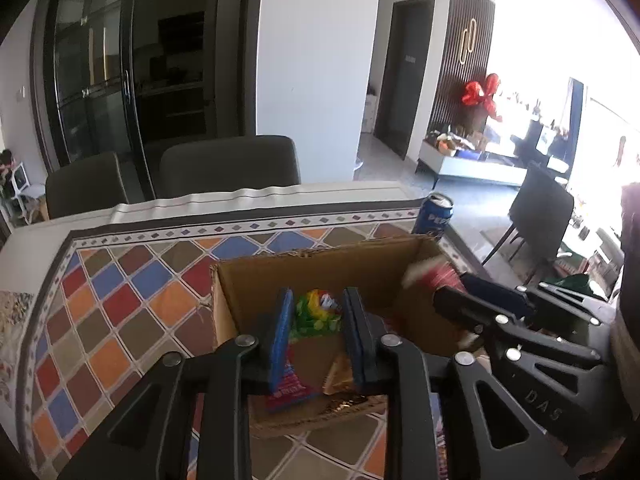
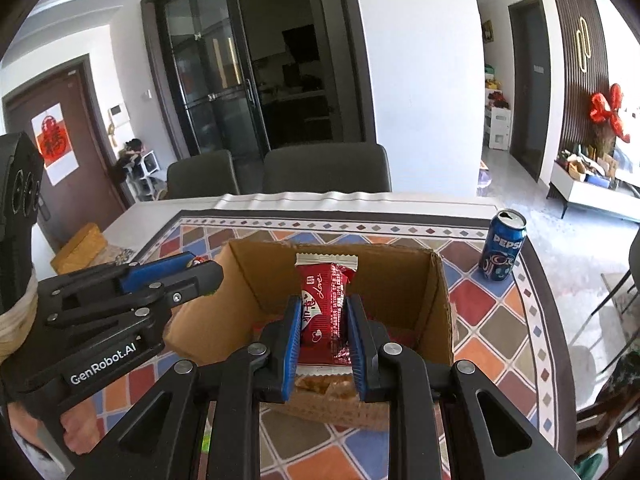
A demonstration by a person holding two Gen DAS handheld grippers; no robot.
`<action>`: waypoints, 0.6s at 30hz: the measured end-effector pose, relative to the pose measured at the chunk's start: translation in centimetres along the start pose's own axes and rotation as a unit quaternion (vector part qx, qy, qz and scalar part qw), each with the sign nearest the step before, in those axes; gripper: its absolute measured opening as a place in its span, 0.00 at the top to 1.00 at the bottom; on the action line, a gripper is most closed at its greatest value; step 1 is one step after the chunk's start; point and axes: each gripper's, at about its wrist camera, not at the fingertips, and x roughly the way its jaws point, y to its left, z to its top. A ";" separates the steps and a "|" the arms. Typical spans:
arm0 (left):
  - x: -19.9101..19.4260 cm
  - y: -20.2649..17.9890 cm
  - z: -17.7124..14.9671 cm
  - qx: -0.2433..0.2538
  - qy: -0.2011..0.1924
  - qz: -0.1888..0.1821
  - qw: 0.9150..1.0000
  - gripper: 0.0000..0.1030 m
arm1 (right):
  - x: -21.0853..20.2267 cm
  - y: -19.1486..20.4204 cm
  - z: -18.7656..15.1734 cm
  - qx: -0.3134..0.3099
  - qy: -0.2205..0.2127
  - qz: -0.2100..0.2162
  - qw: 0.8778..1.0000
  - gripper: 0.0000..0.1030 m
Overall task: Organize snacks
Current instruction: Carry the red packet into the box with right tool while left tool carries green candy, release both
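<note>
An open cardboard box (image 1: 256,280) (image 2: 264,276) stands on the patterned tablecloth. My right gripper (image 2: 323,312) is shut on a red snack packet (image 2: 325,308) and holds it over the box; in the left wrist view it enters from the right (image 1: 448,296) with the packet blurred (image 1: 436,276). My left gripper (image 1: 316,316) hangs over the box with its jaws apart and nothing between them. Below it lie a green and yellow packet (image 1: 316,312), a pink packet (image 1: 290,390) and a golden packet (image 1: 340,376). In the right wrist view the left gripper (image 2: 200,272) reaches the box's left wall.
A blue Pepsi can (image 1: 434,214) (image 2: 503,245) stands on the table right of the box. Two dark chairs (image 2: 324,170) stand behind the table's far edge. A yellow-brown box (image 2: 80,248) lies at the table's left. Another chair (image 1: 540,208) stands at right.
</note>
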 end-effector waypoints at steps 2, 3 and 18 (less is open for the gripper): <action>-0.3 0.1 -0.2 -0.004 -0.006 0.009 1.000 0.58 | 0.5 -0.4 0.2 0.008 0.003 -0.004 1.000 0.71; -0.4 0.2 -0.3 -0.004 -0.005 0.012 1.000 0.58 | 0.6 -0.6 0.0 0.012 0.008 -0.010 1.000 0.62; -6.4 -0.6 -4.1 -0.004 -0.023 0.013 1.000 0.54 | -3.3 1.3 -2.4 -0.005 0.005 0.001 1.000 0.59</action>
